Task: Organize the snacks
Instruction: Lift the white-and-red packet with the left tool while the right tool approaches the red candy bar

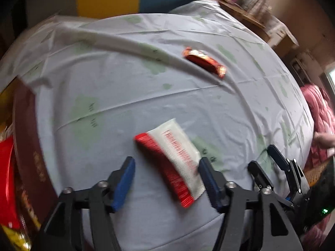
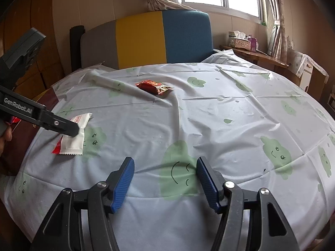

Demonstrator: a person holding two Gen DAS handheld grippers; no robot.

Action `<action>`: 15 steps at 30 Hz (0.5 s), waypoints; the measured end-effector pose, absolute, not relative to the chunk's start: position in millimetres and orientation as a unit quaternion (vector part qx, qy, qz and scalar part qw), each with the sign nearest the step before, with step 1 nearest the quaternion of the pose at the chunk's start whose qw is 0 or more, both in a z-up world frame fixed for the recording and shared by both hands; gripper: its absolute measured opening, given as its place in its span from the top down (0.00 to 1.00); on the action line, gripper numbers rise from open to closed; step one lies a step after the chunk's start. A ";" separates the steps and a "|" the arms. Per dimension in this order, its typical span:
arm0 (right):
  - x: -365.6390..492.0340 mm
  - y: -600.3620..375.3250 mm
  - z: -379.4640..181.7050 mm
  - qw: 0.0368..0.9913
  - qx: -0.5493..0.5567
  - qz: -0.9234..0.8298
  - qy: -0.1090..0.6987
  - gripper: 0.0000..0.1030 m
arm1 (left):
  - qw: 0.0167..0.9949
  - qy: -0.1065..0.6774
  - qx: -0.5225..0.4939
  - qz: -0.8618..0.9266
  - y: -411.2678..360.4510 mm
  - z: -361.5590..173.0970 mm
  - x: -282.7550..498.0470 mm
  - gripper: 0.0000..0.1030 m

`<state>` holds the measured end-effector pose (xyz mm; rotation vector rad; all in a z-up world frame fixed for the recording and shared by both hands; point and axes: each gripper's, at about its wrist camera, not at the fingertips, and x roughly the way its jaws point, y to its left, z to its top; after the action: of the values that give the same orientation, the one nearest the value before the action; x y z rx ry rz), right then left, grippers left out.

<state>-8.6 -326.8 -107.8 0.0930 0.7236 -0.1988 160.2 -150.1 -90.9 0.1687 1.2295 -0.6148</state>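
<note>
Through the left wrist camera, my left gripper [image 1: 166,179] stands wide open and holds nothing, with the flat white-and-red sealed plastic snack packet [image 1: 172,161] lying directly between its blue fingers [image 1: 123,183] on the pale blue cloud-printed tablecloth [image 1: 104,79]. I judge the packet light, thin and crinkly, likely slippery, with contents that may crush; I would pinch it across its narrow width near the middle. Farther ahead and slightly right lies a small glossy dark red foil snack wrapper [image 1: 204,62], well apart. To the far left sits a dark maroon cardboard box [image 1: 29,150] with red contents, probably where snacks go. My right gripper [image 1: 270,163] shows just to the right.

Through the right wrist camera, my right gripper [image 2: 165,179] is spread open and empty over bare cloth. The white packet [image 2: 73,140] is well off to its left beneath the left gripper [image 2: 69,128]; the red wrapper [image 2: 153,86] lies far ahead. Cloth wrinkles could snag a fingertip; nothing else blocks either one.
</note>
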 end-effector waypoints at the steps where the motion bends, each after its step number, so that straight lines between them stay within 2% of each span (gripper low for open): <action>1: -8.9 -326.4 -107.8 0.929 0.045 -0.098 0.353 0.38 | 0.769 0.571 0.066 -0.280 -147.2 -90.7 161.5 0.37; 6: -9.1 -325.3 -108.1 0.929 0.042 -0.100 0.354 0.38 | 0.769 0.588 0.008 -0.251 -136.9 -87.5 153.9 0.37; 13: -9.3 -324.9 -107.9 0.929 0.042 -0.100 0.354 0.38 | 0.800 0.559 0.062 -0.208 -176.1 -89.8 150.4 0.37; 14: -9.4 -325.0 -108.0 0.929 0.043 -0.100 0.354 0.38 | 0.808 0.548 0.085 -0.199 -180.4 -92.8 148.9 0.38; 15: -9.3 -325.1 -107.9 0.929 0.044 -0.100 0.354 0.38 | 0.814 0.537 0.108 -0.193 -182.7 -95.0 145.1 0.43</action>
<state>-9.3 -325.1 -107.9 0.0893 0.7248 -0.2043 145.1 -182.7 -95.0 0.2310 1.1458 -0.4123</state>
